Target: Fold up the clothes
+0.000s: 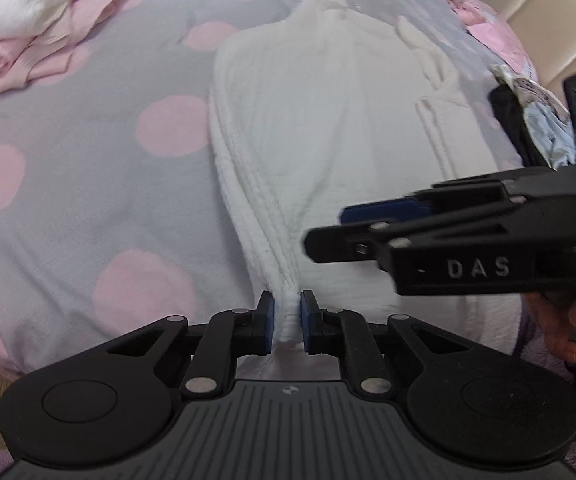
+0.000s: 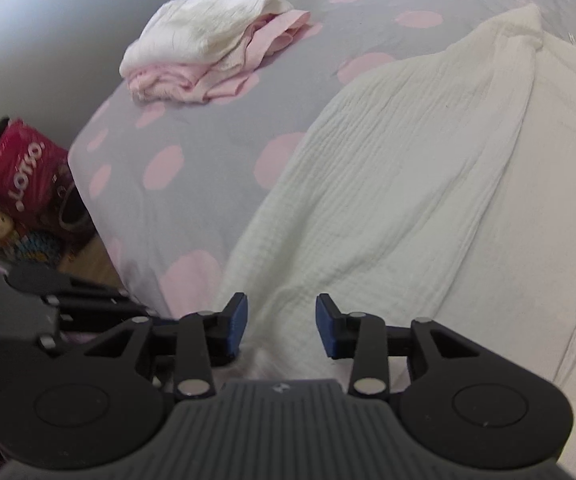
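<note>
The left gripper [image 1: 288, 316] has its fingers clamped on a bunched hem of the white crinkled garment [image 1: 328, 120], which lies spread on the polka-dot bed [image 1: 87, 140] beyond the fingers. The right gripper [image 2: 281, 326] hovers over the same cloth, fingers apart, nothing pinched. The likely risk is that the thick stacked hem slips from the narrow pads [image 1: 271, 320] when lifted, or only some layers rise, skewing the fold. A folded pile [image 2: 207, 48] sits far beyond.
</note>
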Action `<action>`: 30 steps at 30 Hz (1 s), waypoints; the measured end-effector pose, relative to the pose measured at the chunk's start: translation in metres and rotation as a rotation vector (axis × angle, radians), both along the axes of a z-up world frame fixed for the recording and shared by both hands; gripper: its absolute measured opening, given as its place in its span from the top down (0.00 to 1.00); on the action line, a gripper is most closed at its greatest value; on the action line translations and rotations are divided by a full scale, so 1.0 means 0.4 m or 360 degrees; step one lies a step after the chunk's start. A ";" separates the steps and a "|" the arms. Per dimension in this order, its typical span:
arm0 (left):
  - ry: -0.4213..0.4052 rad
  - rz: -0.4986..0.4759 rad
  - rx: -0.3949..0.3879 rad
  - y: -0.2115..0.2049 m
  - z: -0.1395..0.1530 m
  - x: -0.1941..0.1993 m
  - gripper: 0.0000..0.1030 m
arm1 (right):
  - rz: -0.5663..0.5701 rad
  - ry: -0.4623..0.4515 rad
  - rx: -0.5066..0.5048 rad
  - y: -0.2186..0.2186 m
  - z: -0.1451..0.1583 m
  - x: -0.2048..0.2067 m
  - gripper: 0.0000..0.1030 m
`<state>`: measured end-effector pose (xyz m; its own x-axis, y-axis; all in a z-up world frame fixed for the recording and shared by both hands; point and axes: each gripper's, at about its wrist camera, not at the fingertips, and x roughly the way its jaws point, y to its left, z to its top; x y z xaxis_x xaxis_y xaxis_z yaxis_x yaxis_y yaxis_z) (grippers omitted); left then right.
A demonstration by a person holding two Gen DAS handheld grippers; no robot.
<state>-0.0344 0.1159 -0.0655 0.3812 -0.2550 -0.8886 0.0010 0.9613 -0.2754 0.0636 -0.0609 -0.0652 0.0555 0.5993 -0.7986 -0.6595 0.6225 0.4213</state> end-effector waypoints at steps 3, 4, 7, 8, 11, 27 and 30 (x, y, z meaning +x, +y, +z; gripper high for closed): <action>0.0000 -0.0041 0.0019 -0.026 -0.006 0.014 0.89 | -0.0038 0.0055 0.0014 -0.008 -0.005 0.010 0.60; -0.0001 -0.0055 0.0027 -0.034 -0.008 0.018 0.89 | -0.0050 0.0077 0.0017 -0.010 -0.009 0.013 0.60; -0.0010 -0.0102 0.0043 -0.054 -0.005 0.023 0.89 | -0.0078 0.0170 0.0036 -0.011 -0.024 0.024 0.60; -0.0014 -0.0115 0.0046 -0.058 -0.004 0.023 0.89 | -0.0078 0.0185 0.0036 -0.009 -0.027 0.025 0.60; -0.0022 -0.0139 0.0034 -0.068 -0.004 0.025 0.89 | -0.0070 0.0206 0.0018 -0.002 -0.037 0.024 0.60; 0.0157 -0.0263 0.0037 0.019 0.047 0.065 0.72 | -0.0088 0.0209 -0.0075 -0.009 -0.048 0.032 0.89; 0.0184 -0.0286 0.0122 0.054 0.068 0.098 0.60 | -0.0081 0.0200 -0.0088 -0.010 -0.047 0.030 0.89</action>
<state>0.0046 0.1376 -0.0382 0.2300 -0.2396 -0.9432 0.1467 0.9667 -0.2097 0.0757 -0.0647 -0.0840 -0.0175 0.5529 -0.8331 -0.5709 0.6785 0.4623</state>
